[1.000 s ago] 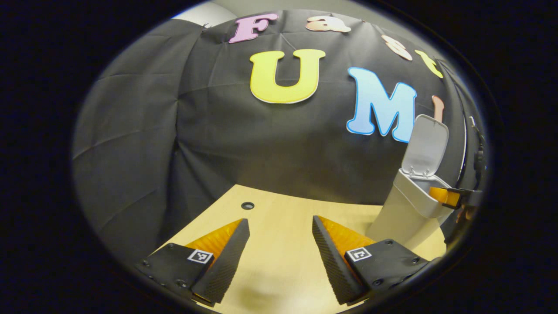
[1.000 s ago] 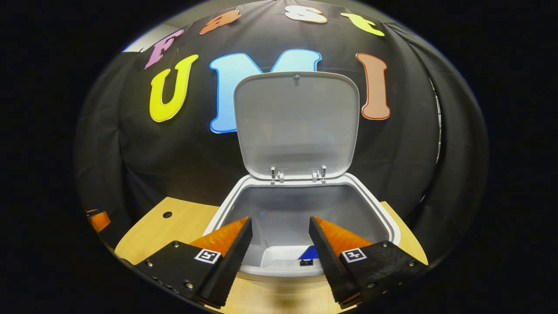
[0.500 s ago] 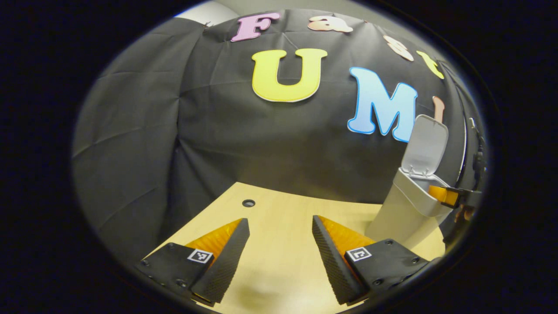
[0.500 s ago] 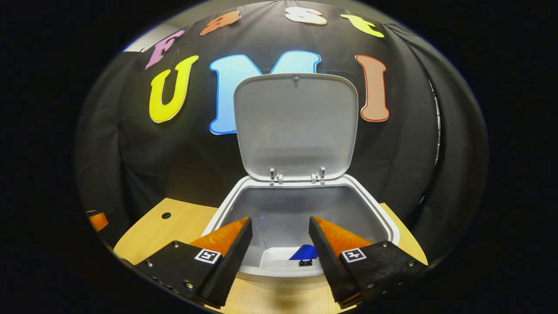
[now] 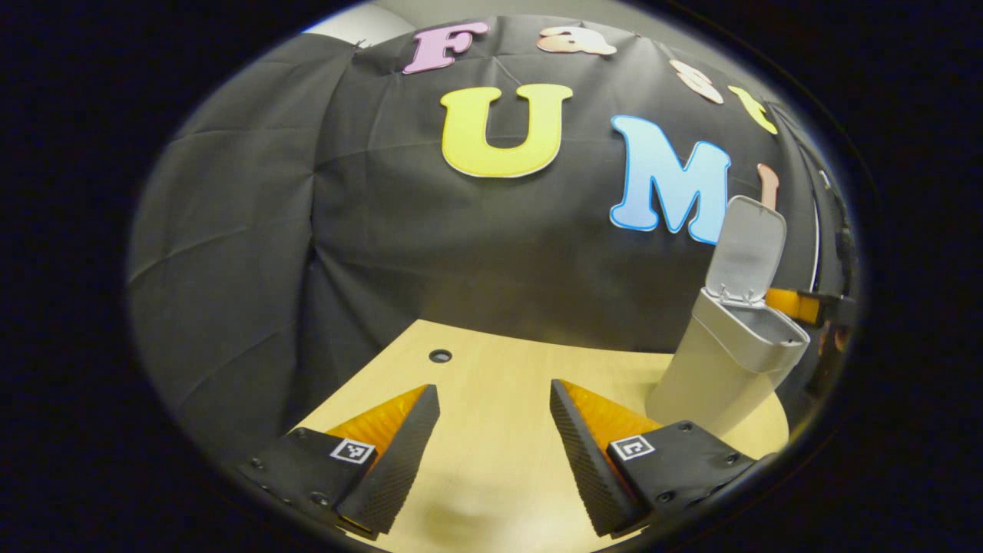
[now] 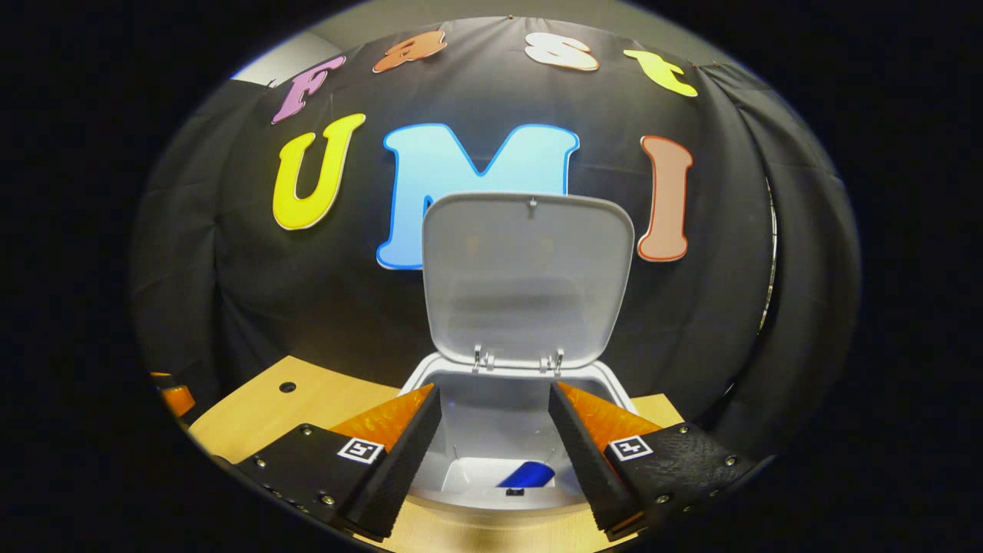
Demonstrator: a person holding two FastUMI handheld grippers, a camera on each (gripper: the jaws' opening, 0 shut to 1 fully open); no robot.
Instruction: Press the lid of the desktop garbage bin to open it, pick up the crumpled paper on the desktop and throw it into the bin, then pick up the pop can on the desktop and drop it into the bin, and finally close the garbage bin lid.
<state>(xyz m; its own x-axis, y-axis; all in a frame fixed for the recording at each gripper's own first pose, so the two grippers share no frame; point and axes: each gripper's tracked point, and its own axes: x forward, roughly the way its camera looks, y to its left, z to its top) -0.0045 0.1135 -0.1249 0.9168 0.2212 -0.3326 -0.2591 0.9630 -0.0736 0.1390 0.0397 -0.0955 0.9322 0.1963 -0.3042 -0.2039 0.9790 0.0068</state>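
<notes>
The right hand-held gripper (image 6: 491, 453) hangs just above the front rim of the garbage bin (image 6: 461, 480), jaws spread and holding nothing. Between its fingers, down inside the bin, lies a blue shape — most likely the pop can (image 6: 526, 475), already dropped in. No crumpled paper can be made out; it may lie deeper in the bin. Behind the opening the lid (image 6: 528, 280) stands upright on its hinges at the back edge.

The left hand-held gripper (image 5: 491, 453) is also spread and empty, low over the bare worktop (image 5: 491, 376), well apart from the bin off to its right.

What appears to remain is closing the lid. To do it well, lift the right gripper clear of the rim, reach over the top edge of the lid and bring it forward and down — press near the front centre until the latch catches, gently, since the light bin could tip or slide
</notes>
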